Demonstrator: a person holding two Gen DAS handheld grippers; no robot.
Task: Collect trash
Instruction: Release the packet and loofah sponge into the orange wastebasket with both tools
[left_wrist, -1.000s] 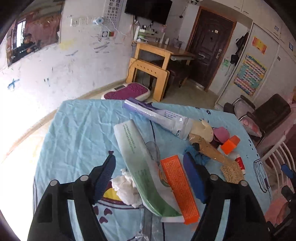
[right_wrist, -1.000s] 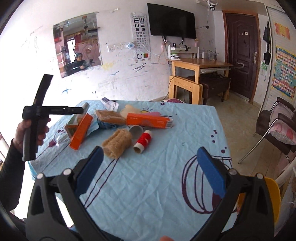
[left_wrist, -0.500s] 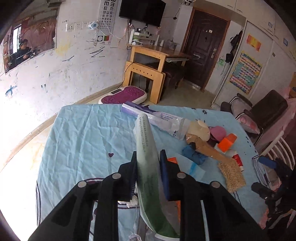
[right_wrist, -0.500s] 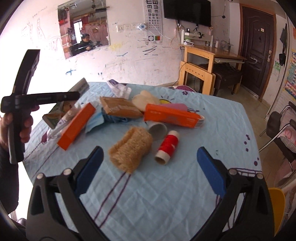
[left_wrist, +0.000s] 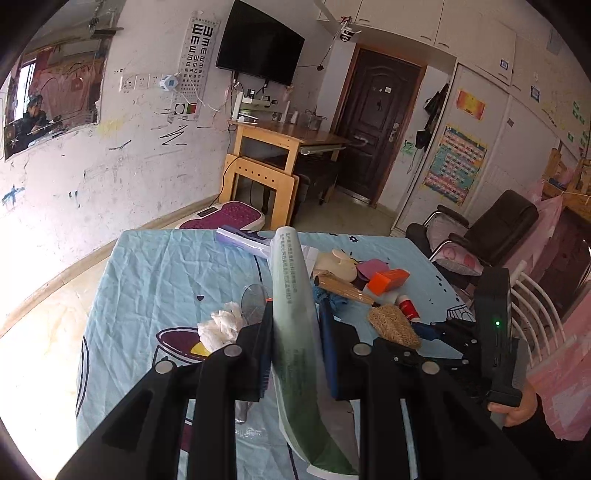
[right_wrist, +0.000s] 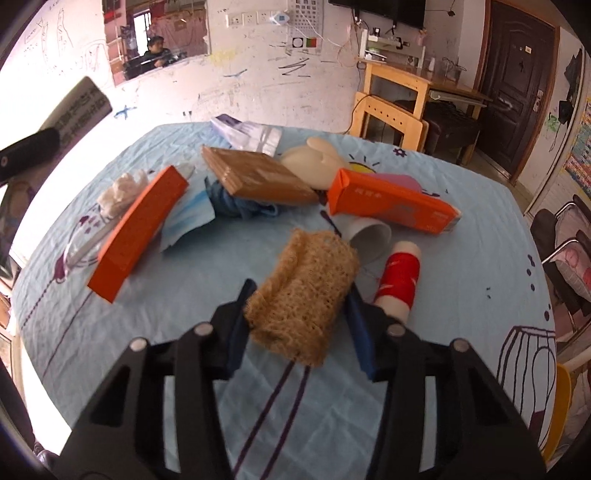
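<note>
My left gripper (left_wrist: 295, 325) is shut on a long green-and-white carton (left_wrist: 291, 295), held off the table with its far end pointing up and away. The carton's end (right_wrist: 83, 105) shows at the upper left of the right wrist view. My right gripper (right_wrist: 300, 317) is low over the blue tablecloth (right_wrist: 443, 332), its jaws closing on a tan loofah sponge (right_wrist: 303, 291), and both blue pads (right_wrist: 243, 314) touch its sides. The same sponge (left_wrist: 393, 326) lies at the right gripper's tips in the left wrist view.
On the cloth lie two orange boxes (right_wrist: 140, 229) (right_wrist: 391, 203), a brown packet (right_wrist: 258, 177), a red thread spool (right_wrist: 400, 277), a white cup (right_wrist: 369, 236), crumpled tissue (right_wrist: 118, 192), a blue mask (right_wrist: 188, 218) and a purple-white bag (right_wrist: 247, 134). Chairs (left_wrist: 498, 229) stand at the right.
The left gripper closed on the green carton and lifted it off the table. The right gripper came down over the loofah and its wide-open jaws narrowed onto it.
</note>
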